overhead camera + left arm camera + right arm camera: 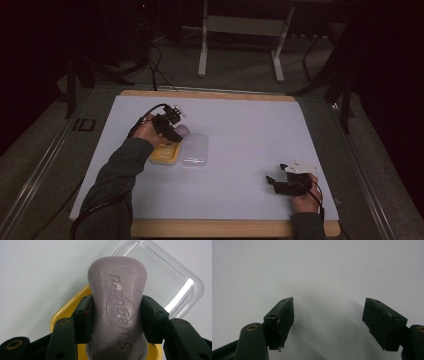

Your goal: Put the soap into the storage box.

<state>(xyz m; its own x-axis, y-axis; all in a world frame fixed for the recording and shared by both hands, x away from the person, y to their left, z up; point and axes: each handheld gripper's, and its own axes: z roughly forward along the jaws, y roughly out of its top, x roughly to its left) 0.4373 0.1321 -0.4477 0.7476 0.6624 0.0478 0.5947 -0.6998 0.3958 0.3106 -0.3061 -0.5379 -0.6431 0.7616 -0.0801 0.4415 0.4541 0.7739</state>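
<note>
A lilac bar of soap with embossed lettering is clamped between the jaws of my left gripper, which is shut on it. Beneath it lies a yellow soap dish, and a clear plastic lid rests beside the dish. From above, the left gripper holds the soap over the far end of the yellow dish, with the clear lid to its right. My right gripper rests open near the table's front right; its jaws are wide apart over bare white surface.
A white sheet covers the wooden table. A white frame's legs stand on the floor beyond the table. Cables trail off the far left edge.
</note>
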